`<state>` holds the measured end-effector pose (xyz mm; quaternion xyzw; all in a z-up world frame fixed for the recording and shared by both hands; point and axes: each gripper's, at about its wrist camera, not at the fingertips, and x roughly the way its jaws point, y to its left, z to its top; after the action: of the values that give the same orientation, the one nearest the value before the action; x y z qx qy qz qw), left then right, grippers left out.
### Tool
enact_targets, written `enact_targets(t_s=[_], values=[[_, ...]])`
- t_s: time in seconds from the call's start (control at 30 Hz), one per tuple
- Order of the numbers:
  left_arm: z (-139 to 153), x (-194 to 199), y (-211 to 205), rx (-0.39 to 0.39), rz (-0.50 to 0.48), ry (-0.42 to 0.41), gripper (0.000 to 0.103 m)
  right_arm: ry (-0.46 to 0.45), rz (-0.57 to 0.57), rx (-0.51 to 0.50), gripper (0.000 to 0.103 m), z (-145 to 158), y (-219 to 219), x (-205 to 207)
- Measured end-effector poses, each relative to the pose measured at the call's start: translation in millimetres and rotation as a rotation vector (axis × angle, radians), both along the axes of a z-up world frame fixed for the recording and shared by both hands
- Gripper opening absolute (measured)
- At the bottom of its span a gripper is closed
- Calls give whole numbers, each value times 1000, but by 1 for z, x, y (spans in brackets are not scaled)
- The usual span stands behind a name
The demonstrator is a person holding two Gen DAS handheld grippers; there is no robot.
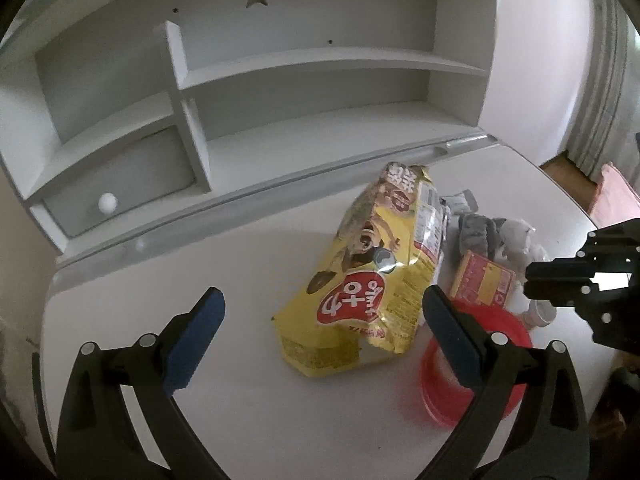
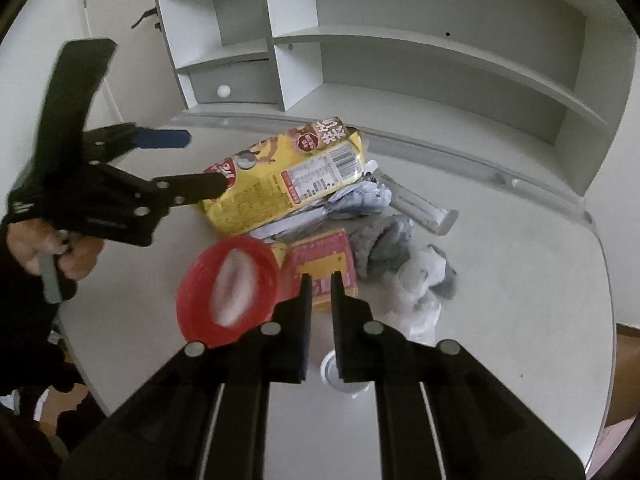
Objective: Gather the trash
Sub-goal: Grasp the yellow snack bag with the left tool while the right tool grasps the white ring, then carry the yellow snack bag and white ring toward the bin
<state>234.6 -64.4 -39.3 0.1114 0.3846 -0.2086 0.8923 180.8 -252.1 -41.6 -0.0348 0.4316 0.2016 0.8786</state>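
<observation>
Left gripper (image 1: 324, 320) jaws wide apart, nothing gripped, over the yellow snack bag (image 1: 372, 276) lying on the white desk (image 1: 160, 280). Right gripper (image 2: 320, 284) jaws nearly closed; in its own view the fingertips sit over the small red-yellow box (image 2: 324, 260), grip unclear. Red lid (image 2: 228, 288) just left of the box, crumpled wrappers (image 2: 404, 276) to its right.

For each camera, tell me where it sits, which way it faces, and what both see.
Left wrist: on the left tool, angled down at the yellow bag; its open fingers and the right tool show.
Right wrist: on the right tool, angled down at the red box; nearly shut fingers, left tool and a hand show.
Shared: bag, box, red lid, shelf.
</observation>
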Motion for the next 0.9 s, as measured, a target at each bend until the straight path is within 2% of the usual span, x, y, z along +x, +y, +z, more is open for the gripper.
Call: enact_targets(t_s=[0.1, 0.13, 0.2, 0.23, 0.27, 0.3, 0.33, 0.37, 0.4, 0.43, 0.47, 0.57, 0.67, 0.8, 0.9], values=[[-3, 2, -7, 17, -32, 7, 96, 4, 4, 14, 11, 1, -1, -6], [-5, 3, -11, 25, -43, 6, 96, 13, 9, 38, 14, 2, -1, -8], [-7, 6, -16, 36, -54, 3, 96, 8, 8, 63, 41, 5, -1, -12], [-8, 8, -19, 39, -63, 4, 95, -6, 9, 72, 64, 7, -1, -16], [-9, 9, -22, 41, -69, 4, 88, -21, 9, 77, 67, 9, -1, -19], [-11, 11, -23, 46, -75, 10, 81, -30, 11, 82, 67, 11, -1, -22], [-14, 12, -25, 53, -86, 23, 65, -25, 15, 87, 67, 11, 0, -24], [-16, 13, -25, 48, -91, 38, 57, -22, 15, 87, 67, 11, 0, -25], [-15, 13, -25, 47, -84, 29, 53, -19, 15, 85, 67, 10, 1, -26], [-12, 10, -24, 44, -78, 9, 37, -15, 17, 82, 66, 9, 3, -26], [-5, 7, -20, 18, -77, -1, 29, -13, 17, 77, 66, 9, 5, -27], [10, 3, -4, -63, -33, -1, 25, -8, 32, 79, 62, 8, 14, -29], [20, -5, 12, -93, 9, -21, 24, 7, 74, 72, 57, 9, 33, -30], [32, -26, 34, -137, 40, -48, 24, 37, 128, 18, 39, 3, 62, -25], [41, -44, 45, -129, 62, -84, 24, 57, 144, -56, 30, -6, 81, -20]])
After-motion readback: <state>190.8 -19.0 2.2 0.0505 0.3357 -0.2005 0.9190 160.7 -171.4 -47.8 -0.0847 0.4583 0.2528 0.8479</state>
